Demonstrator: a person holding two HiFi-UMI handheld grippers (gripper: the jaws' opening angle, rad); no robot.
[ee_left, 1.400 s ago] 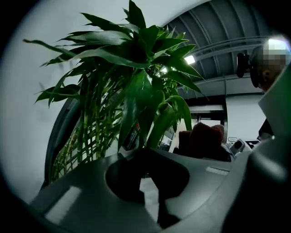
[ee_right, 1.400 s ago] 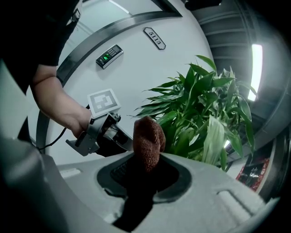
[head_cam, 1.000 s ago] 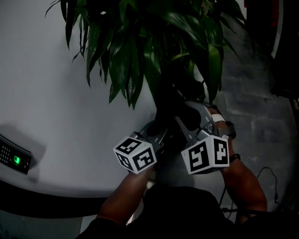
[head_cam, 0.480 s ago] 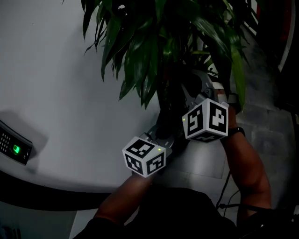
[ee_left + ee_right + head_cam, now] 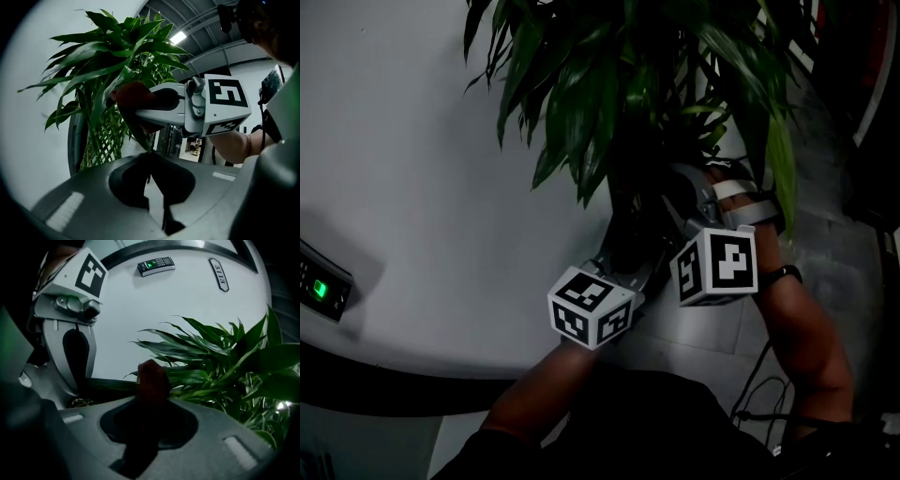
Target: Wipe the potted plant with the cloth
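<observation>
Left gripper (image 5: 150, 157) pinches the long green leaf (image 5: 137, 133) taut; right gripper (image 5: 149, 404), clamping the dark-red cloth (image 5: 151, 378), should stroke gently tipward.

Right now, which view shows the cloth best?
Left gripper view: the red cloth shows side-on in the right gripper, against a leaf. Right gripper view shows only its bunched end; head view hides it.

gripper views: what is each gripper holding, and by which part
Left gripper pinches a leaf by its tip; right gripper clamps the bunched cloth, a wad protruding.
</observation>
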